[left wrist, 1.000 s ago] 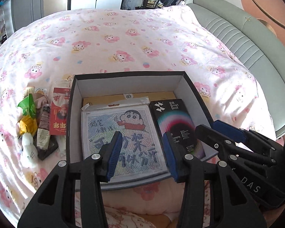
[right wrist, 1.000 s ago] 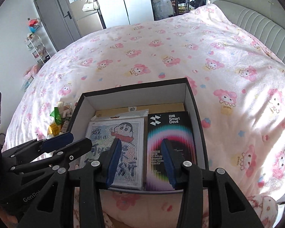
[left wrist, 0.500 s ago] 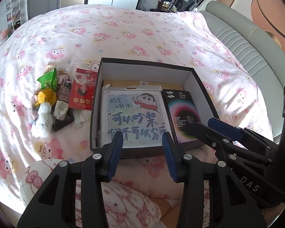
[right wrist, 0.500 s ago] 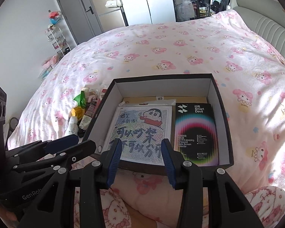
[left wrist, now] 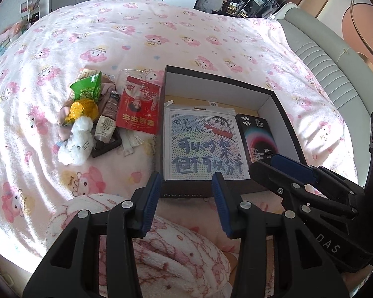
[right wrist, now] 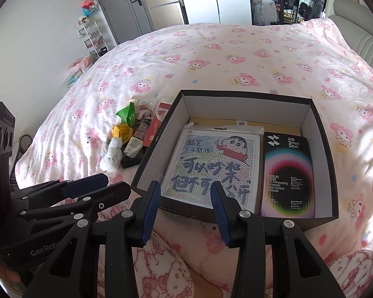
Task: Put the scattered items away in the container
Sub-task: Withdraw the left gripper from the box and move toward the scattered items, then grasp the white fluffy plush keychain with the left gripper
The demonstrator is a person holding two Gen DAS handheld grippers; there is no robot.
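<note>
The box (left wrist: 281,114) sits open on the pink bedspread (left wrist: 161,39), already holding our cartoon card (left wrist: 201,146) and a black screen-protector pack (left wrist: 257,136). Just beside the box's left wall lie the scattered items: red packet (left wrist: 140,108), green wrapper (left wrist: 87,90), white plush (left wrist: 77,141). Our left gripper (left wrist: 186,196) and right gripper (right wrist: 185,196) hover at the box's near edge, jaws apart, empty.
</note>
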